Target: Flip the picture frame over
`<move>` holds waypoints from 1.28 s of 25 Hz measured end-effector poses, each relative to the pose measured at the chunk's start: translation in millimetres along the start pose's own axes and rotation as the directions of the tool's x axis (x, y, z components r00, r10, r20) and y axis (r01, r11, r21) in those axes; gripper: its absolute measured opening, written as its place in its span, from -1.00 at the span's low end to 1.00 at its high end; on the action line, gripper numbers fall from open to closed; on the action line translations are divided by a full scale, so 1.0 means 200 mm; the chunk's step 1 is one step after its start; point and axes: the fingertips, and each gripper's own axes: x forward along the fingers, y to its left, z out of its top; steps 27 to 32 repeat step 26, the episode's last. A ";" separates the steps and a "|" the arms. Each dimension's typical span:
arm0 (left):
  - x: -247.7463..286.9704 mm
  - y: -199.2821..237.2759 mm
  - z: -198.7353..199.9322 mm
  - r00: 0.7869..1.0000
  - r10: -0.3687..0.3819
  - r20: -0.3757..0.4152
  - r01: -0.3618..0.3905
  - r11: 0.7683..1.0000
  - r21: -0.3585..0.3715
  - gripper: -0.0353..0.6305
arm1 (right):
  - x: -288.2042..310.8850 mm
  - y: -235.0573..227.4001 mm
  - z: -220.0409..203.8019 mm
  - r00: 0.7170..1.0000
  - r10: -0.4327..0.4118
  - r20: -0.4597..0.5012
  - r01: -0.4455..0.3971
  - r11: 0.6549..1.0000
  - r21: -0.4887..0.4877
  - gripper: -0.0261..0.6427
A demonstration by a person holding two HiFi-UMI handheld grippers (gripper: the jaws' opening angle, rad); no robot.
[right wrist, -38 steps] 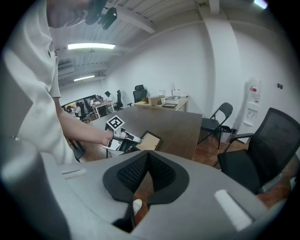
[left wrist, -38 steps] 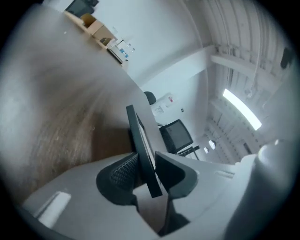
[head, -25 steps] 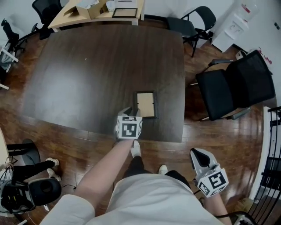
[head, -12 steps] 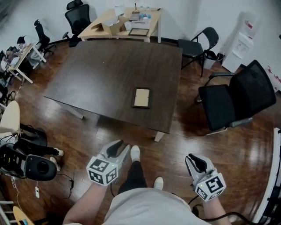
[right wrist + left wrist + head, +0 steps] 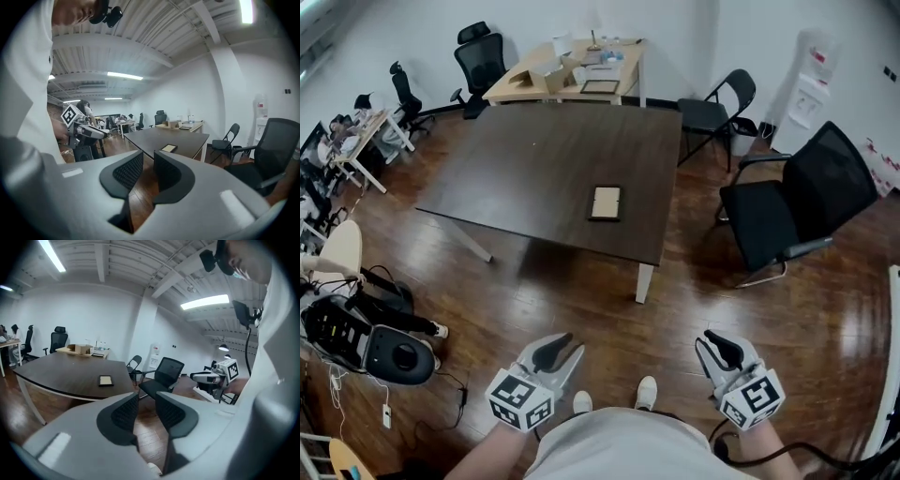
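Observation:
The picture frame lies flat on the dark table, near its right front part, with a pale face up inside a dark border. I stand well back from the table. My left gripper and right gripper hang low by my waist over the wood floor, both shut with nothing held. In the left gripper view the frame is small and far beyond the left gripper. The right gripper view shows the frame on the table past the right gripper.
A black office chair and a folding chair stand right of the table. A light wooden desk with boxes sits behind it. Black equipment lies on the floor at my left. More chairs stand at the far left.
I have stepped back from the table. My left gripper, beside the frame a second ago, has dropped to my waist. The frame stays flat on the table.

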 end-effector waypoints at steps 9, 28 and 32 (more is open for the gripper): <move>-0.24 -0.04 0.01 0.993 -0.093 0.075 0.091 0.996 0.023 -0.56 | -0.01 0.37 0.04 0.999 -0.029 0.028 0.030 0.999 -0.023 -0.71; -0.66 0.22 -0.23 0.984 -0.166 0.059 0.164 0.986 0.031 -0.59 | 0.13 0.92 0.01 0.996 -0.084 0.009 0.084 0.996 -0.033 -0.71; -0.66 0.22 -0.23 0.984 -0.166 0.059 0.164 0.986 0.031 -0.59 | 0.13 0.92 0.01 0.996 -0.084 0.009 0.084 0.996 -0.033 -0.71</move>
